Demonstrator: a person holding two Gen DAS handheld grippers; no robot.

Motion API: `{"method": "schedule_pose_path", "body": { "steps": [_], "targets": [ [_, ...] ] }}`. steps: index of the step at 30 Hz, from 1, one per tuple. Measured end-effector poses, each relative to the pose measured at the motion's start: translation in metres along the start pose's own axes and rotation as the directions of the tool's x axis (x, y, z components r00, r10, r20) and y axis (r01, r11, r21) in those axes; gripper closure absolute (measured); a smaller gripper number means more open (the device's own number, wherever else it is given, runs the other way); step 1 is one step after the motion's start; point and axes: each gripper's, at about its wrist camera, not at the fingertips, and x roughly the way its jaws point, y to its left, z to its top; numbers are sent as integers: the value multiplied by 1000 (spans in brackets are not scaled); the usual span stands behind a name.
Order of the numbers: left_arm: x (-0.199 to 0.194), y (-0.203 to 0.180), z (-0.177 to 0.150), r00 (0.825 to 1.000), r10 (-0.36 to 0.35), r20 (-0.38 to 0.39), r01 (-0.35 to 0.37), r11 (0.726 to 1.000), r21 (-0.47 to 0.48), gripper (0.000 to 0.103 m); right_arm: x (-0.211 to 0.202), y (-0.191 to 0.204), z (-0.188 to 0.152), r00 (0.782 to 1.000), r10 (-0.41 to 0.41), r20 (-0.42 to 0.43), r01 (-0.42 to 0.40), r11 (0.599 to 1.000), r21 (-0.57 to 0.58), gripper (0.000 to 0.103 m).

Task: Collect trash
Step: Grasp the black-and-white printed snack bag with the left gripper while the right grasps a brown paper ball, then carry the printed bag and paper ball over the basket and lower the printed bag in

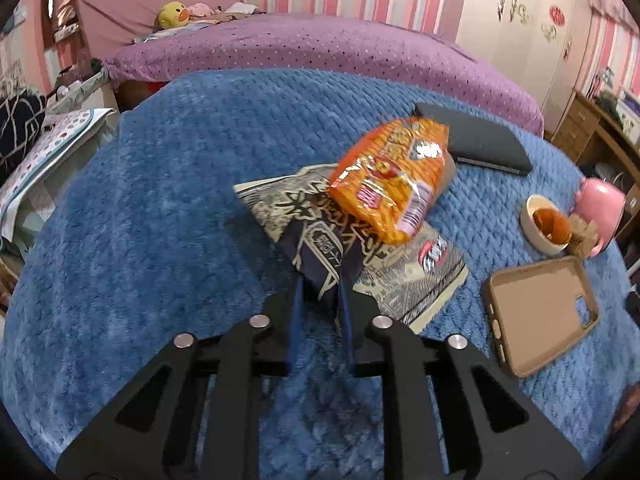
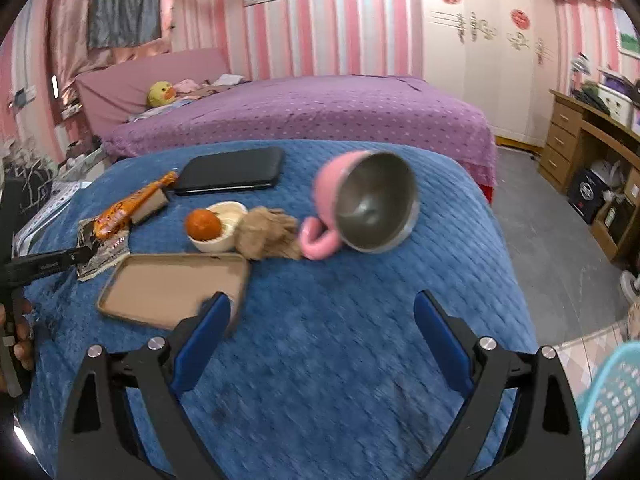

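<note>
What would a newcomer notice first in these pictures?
Probably the orange snack bag, lying across a black-and-white wrapper mid-blanket, with the left hand-held gripper pinching that wrapper's near corner. Next, the pink mug tipped on its side at the blue blanket's far right.

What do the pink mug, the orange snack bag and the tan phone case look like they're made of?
Pink mug: the outside is glossy pink, plastic or enamel, hard to tell; the inside is dull grey metal, likely steel. Orange snack bag: thin plastic film, judging by its shiny crinkles. Tan phone case: matte and soft-looking with rounded edges, probably silicone or rubbery plastic.
</note>
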Motion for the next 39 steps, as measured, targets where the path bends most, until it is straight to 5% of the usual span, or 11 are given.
{"method": "schedule_pose_path", "body": {
  "steps": [10, 19, 28, 39],
  "targets": [
    [-53, 31, -1, 990, 73, 123, -78, 996, 35, 97, 43, 46, 28, 998, 38, -50, -43, 992, -115, 35],
    [-67, 43, 3, 984, 107, 146, -113, 993, 35, 98, 68, 53, 38, 994, 16, -107, -30, 991, -130, 59],
    [-92, 14, 0, 980, 75, 183, -87, 995, 57, 98, 2, 36, 26, 999, 48, 5, -47, 990, -134, 60],
    [-141, -67, -34, 972, -8, 235, -26, 990, 138, 98, -92, -25, -11, 998, -6, 68, 12, 996, -86, 60]
  ]
}}
